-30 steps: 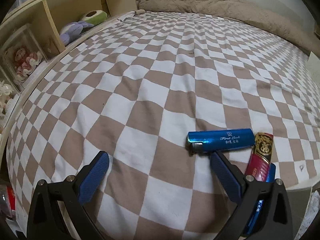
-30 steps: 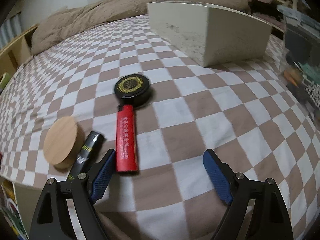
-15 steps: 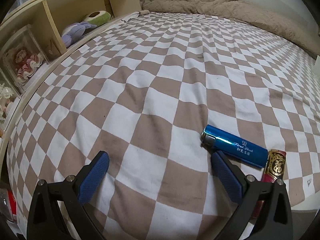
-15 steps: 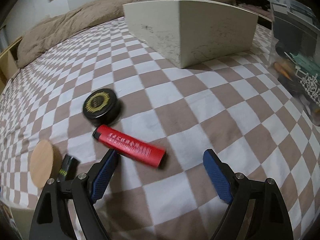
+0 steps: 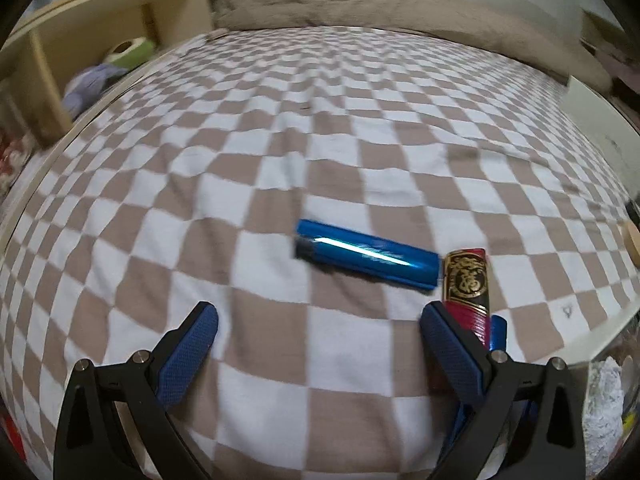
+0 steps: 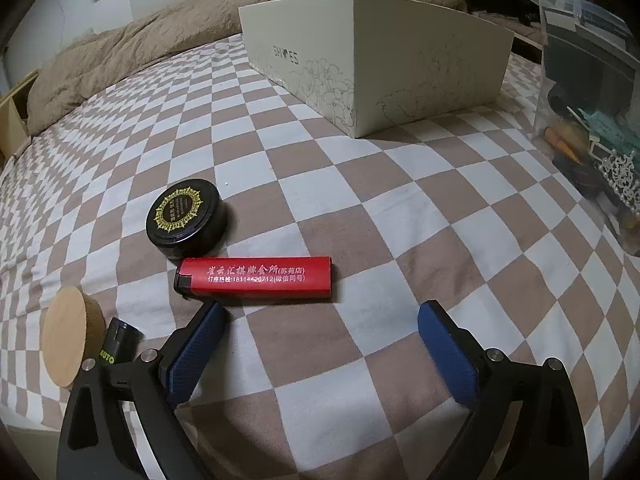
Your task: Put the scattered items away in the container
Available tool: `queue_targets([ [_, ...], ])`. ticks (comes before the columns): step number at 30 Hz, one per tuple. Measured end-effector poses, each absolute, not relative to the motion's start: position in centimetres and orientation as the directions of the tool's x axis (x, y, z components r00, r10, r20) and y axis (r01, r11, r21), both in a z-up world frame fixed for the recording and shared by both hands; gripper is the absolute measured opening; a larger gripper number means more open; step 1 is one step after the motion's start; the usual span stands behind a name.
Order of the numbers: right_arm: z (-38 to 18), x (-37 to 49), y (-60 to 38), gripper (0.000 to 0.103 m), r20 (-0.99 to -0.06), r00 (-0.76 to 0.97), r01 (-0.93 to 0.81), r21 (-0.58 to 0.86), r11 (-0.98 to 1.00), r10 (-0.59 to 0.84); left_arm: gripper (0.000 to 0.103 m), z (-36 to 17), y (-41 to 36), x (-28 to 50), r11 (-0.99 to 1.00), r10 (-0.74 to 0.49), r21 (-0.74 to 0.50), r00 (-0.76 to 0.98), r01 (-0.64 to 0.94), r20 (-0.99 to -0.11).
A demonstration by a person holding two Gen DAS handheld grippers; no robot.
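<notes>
I am holding my right gripper (image 6: 320, 324) low over the checkered bed (image 6: 400, 208), its fingers standing wide apart, and they have just been opening with nothing between them. Just ahead of my right gripper's left finger (image 6: 196, 354) a red lighter (image 6: 256, 277) is lying crosswise on the cover, its black end towards the left and close beyond that fingertip, though I cannot tell whether they touch. Beyond the lighter, touching or nearly touching it, a round black tin (image 6: 185, 216) with a gold pattern is sitting flat. Out past the same finger, a round wooden lid (image 6: 68, 337) and a small black tube (image 6: 118, 340) are lying side by side. Far ahead and a little right, the white shoe box (image 6: 360, 56) is standing open-topped on the bed; only this view is showing it.

My left gripper (image 5: 318, 344) is showing a different patch of the same bed (image 5: 200, 160). Its fingers are also spread wide and gripping nothing. Ahead of them, nearer the right finger (image 5: 452, 354), a shiny blue lighter (image 5: 366, 255) is lying at a slant, blurred. Its far end is meeting a dark red and gold lighter (image 5: 470, 288) that is running back behind that right finger, with another blue thing (image 5: 498, 332) partly hidden beneath it. To the far left a wooden shelf (image 5: 100, 24) is running alongside the bed, and a brown blanket (image 5: 360, 4) is heaped at the far end.
</notes>
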State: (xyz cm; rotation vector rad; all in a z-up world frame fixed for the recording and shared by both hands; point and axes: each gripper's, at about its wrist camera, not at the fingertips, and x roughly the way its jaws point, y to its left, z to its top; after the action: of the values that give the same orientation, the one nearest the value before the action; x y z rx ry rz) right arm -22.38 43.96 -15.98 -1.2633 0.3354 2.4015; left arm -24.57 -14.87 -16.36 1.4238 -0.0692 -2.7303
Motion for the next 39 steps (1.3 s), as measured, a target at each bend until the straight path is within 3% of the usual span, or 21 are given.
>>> queue_targets([
  [10,-16.0,-22.4,43.9,0.103,-0.825,-0.517,-0.446,0.032,-0.894,0.228,0.101,-16.4,-15.5,-26.7,-0.999,-0.006,0.027,-0.565,-0.028,-0.825],
  [16,-16.0,-22.4,44.0,0.103,-0.823,-0.520,-0.446,0.034,-0.895,0.228,0.102,-16.2,-16.1,-27.3,-0.995,0.095,-0.057,-0.553,-0.086,-0.828],
  [31,-15.8,-22.3,43.9,0.103,-0.823,-0.514,-0.447,0.016,-0.895,0.242,0.102,-16.8,-13.7,-28.6,-0.991,0.002,0.072,-0.553,-0.112,-0.833],
  [39,-15.6,-22.3,43.6,0.103,-0.820,-0.505,-0.445,-0.019,-0.895,0.268,0.097,-17.2,-13.4,-28.8,-0.990,-0.003,0.083,-0.572,-0.113,-0.821],
])
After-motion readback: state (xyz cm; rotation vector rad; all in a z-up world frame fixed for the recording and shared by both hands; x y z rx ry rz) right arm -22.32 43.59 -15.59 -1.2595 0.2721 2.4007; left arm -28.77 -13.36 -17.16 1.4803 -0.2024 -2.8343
